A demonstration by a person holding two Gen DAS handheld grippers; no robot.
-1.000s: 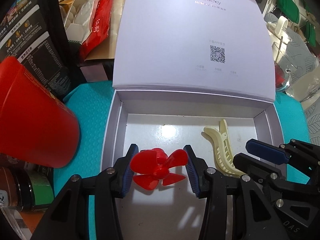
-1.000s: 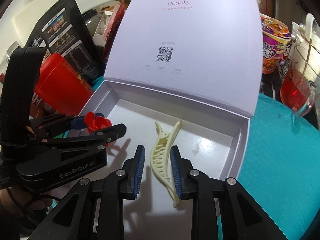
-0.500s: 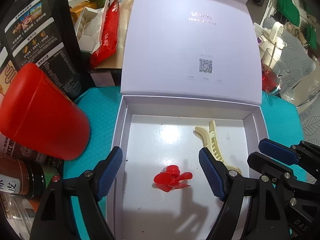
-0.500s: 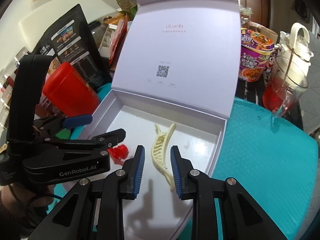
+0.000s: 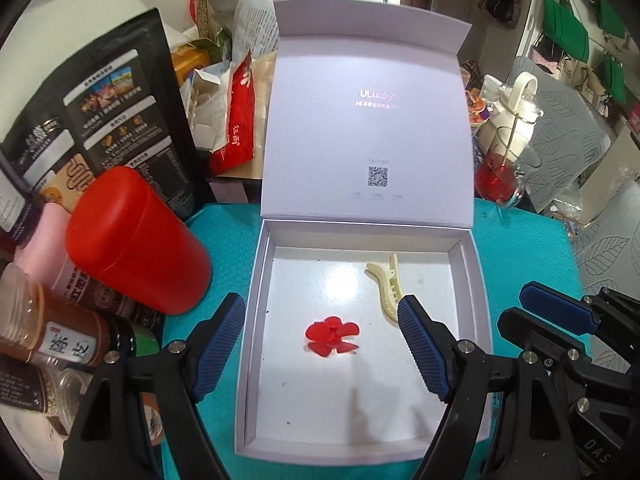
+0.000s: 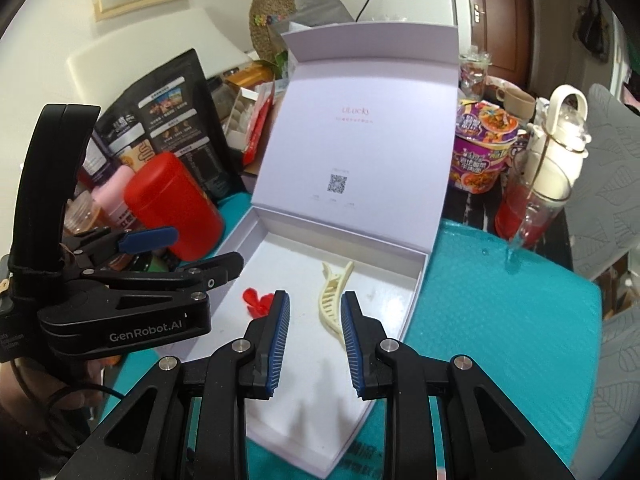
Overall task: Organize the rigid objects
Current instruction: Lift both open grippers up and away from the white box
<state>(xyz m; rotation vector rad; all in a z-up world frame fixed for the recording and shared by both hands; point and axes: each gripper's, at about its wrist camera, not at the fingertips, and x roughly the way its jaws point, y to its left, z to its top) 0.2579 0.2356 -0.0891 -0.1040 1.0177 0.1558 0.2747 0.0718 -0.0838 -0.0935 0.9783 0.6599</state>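
Two items lie inside the white box [image 5: 256, 320], which sits open on the teal tabletop [image 5: 528, 248] with its lid upright at 12 o'clock. Red canister [image 5: 136, 240] stands at the box's 9 o'clock. Left claw [image 5: 320, 350] is released, jaws wide, nothing between them. Right claw [image 6: 314, 344] is clenched to a narrow gap, gripping nothing. Cream hair clip [image 5: 386, 290] lies at 1 o'clock of the red propeller [image 5: 332, 336], apart from it.
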